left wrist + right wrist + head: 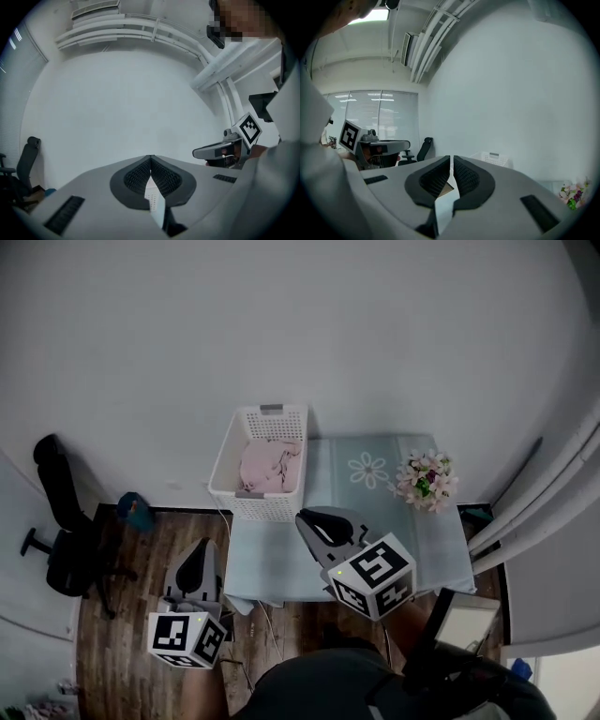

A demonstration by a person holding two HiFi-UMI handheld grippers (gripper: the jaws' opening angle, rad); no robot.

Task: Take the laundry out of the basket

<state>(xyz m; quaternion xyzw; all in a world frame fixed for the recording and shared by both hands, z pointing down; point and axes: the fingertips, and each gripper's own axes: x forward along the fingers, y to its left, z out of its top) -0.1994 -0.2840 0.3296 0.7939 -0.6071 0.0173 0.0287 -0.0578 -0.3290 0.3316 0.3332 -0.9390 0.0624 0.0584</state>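
Observation:
A white slotted laundry basket stands on the far left corner of a pale blue table, with pink laundry bunched inside it. My left gripper hangs over the wooden floor just left of the table's near corner, jaws shut and empty. My right gripper is above the table's near middle, short of the basket, also shut with nothing in it. In the right gripper view the basket shows beyond the closed jaws. In the left gripper view the jaws meet, and the right gripper shows at the right.
A bunch of pink and white flowers stands at the table's far right corner. A black office chair and a small teal object sit on the floor to the left. White curtains hang at the right. A plain wall backs the table.

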